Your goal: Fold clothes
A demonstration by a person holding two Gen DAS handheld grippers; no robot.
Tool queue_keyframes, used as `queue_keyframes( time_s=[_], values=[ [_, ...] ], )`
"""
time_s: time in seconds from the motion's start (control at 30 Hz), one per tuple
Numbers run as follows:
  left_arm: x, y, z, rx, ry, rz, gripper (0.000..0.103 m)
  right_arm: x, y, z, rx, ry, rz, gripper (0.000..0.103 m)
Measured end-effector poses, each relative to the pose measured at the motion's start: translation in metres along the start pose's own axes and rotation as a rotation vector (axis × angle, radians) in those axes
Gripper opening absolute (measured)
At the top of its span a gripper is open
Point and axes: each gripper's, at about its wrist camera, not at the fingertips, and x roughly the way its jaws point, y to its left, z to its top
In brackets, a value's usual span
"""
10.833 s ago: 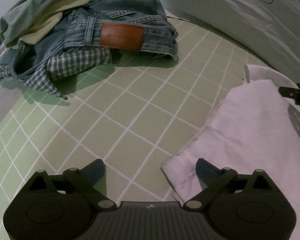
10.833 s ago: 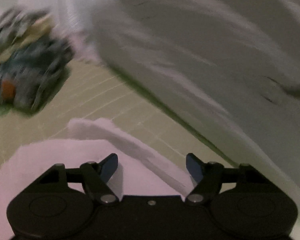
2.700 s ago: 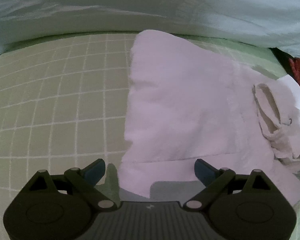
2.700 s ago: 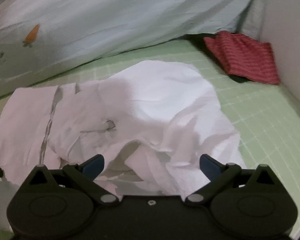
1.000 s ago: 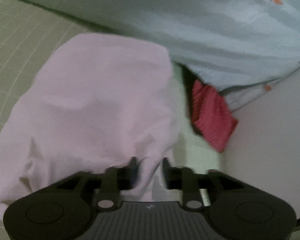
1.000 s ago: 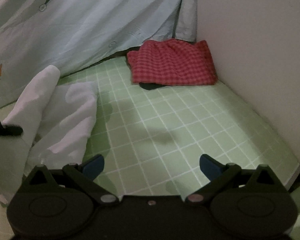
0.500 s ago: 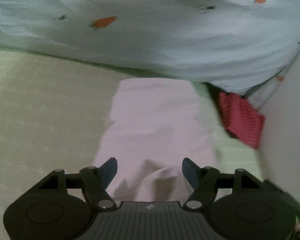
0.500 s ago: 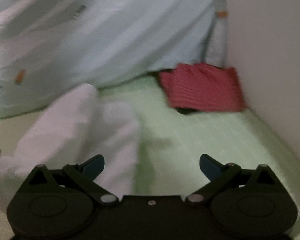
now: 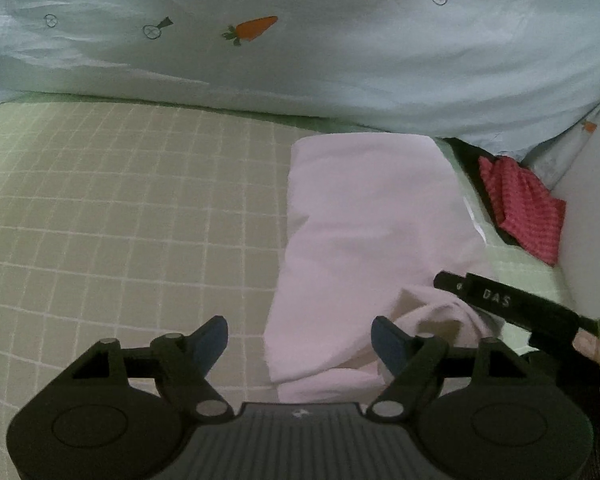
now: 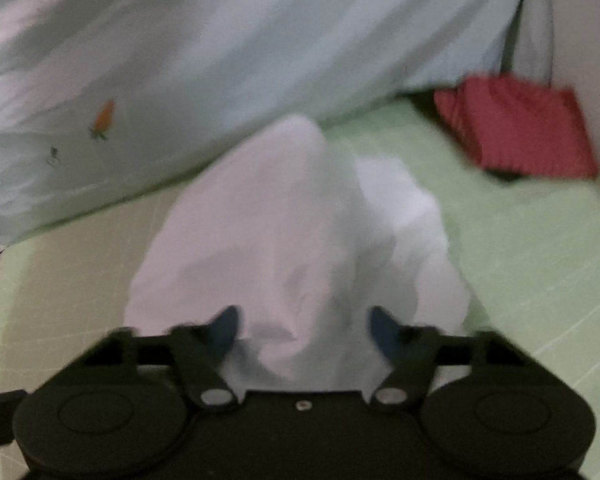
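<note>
A: We start at our two black two-finger grippers. The left gripper (image 9: pixel 299 342) stands apart, its jaws having just been opening, and nothing is pinched: the near edge of the pale pink folded cloth garment (image 9: pixel 372 216) lies between and below the blue pads without being pressed. The right gripper (image 10: pixel 300 330) has just been closing; the same pink garment bulges between its jaws, but that view is smeared and we cannot tell whether the pads press the fabric yet.

B: So where does the garment sit?

A: On the pale green checked bedsheet (image 9: pixel 120 208), its far end just beside the light blue carrot-print duvet (image 9: pixel 300 48). Taking the garment as our landmark, the red checked folded cloth (image 9: pixel 520 208) lies to its right, near but apart, against the white wall (image 9: pixel 592 216).

B: What could go wrong?

A: In our judgement, the near end is loose and puckered, so a right-hand grip that catches only the top layer could peel the fold open when lifted. With the left jaws off the cloth, nothing pins the other side, and a pull could drag the whole bundle askew or toward the red cloth.

B: And the count?

A: Two grippers, one pink garment, one red cloth, one duvet, one sheet. We see three orange carrots on the duvet in the left view.
</note>
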Motion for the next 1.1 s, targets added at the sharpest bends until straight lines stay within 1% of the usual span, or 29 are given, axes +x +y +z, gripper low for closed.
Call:
queue_keyframes(
  time_s=[0.03,0.1,0.2,0.23,0.27,0.33,0.37,0.4,0.43,0.47,0.5,0.53,0.57,0.63,0.67,0.77,0.87,1.0,1.1],
  values=[
    [-0.003,0.003,-0.002,0.001,-0.005,-0.003,0.079,-0.002,-0.001,0.003,0.002,-0.011,0.017,0.016],
    [-0.008,0.008,-0.001,0.005,-0.021,-0.009,0.079,-0.01,-0.002,0.009,-0.01,-0.047,0.043,0.009],
    [-0.016,0.007,0.002,0.029,-0.062,-0.032,0.079,-0.052,-0.001,0.023,-0.059,-0.213,0.135,0.008],
    [-0.019,0.005,0.003,0.041,-0.076,-0.037,0.081,-0.069,-0.001,0.027,-0.076,-0.261,0.153,0.008],
    [-0.022,0.003,0.004,0.059,-0.09,-0.04,0.085,-0.081,-0.006,0.029,-0.074,-0.295,0.141,0.008],
    [-0.024,-0.003,0.004,0.096,-0.11,-0.039,0.088,-0.103,-0.019,0.03,-0.063,-0.355,0.107,0.009],
    [-0.022,-0.006,0.003,0.108,-0.109,-0.034,0.088,-0.095,-0.032,0.025,-0.036,-0.321,0.071,0.01],
    [-0.02,-0.009,0.002,0.117,-0.102,-0.03,0.088,-0.083,-0.047,0.018,-0.003,-0.274,0.031,0.015],
    [-0.017,-0.01,0.001,0.118,-0.088,-0.031,0.088,-0.071,-0.062,0.012,0.029,-0.227,-0.009,0.026],
    [-0.012,-0.011,-0.001,0.115,-0.071,-0.035,0.088,-0.05,-0.075,0.004,0.035,-0.127,-0.053,0.036],
    [-0.008,-0.012,-0.002,0.113,-0.053,-0.039,0.088,-0.037,-0.087,-0.005,0.074,-0.055,-0.069,0.044],
    [-0.005,-0.013,-0.002,0.112,-0.039,-0.041,0.088,-0.026,-0.098,-0.015,0.121,0.009,-0.078,0.048],
    [-0.001,-0.014,-0.002,0.113,-0.029,-0.04,0.088,-0.026,-0.104,-0.021,0.169,0.005,-0.066,0.051],
    [0.006,-0.018,0.0,0.114,-0.012,-0.042,0.091,-0.032,-0.106,-0.024,0.191,-0.027,-0.059,0.082],
    [0.009,-0.019,0.001,0.115,-0.003,-0.043,0.091,-0.032,-0.104,-0.023,0.173,-0.036,-0.059,0.086],
    [0.024,-0.027,0.006,0.118,0.019,-0.045,0.091,-0.025,-0.101,-0.013,0.115,-0.025,-0.051,0.087],
    [0.032,-0.037,0.008,0.124,0.029,-0.055,0.091,-0.018,-0.107,-0.006,0.143,-0.006,-0.03,0.087],
    [0.055,-0.046,0.017,0.12,0.051,-0.066,0.092,-0.009,-0.125,0.002,0.185,0.016,0.013,0.089],
    [0.075,-0.05,0.026,0.088,0.072,-0.072,0.092,-0.001,-0.131,0.009,0.226,0.036,0.048,0.094]
  ],
)
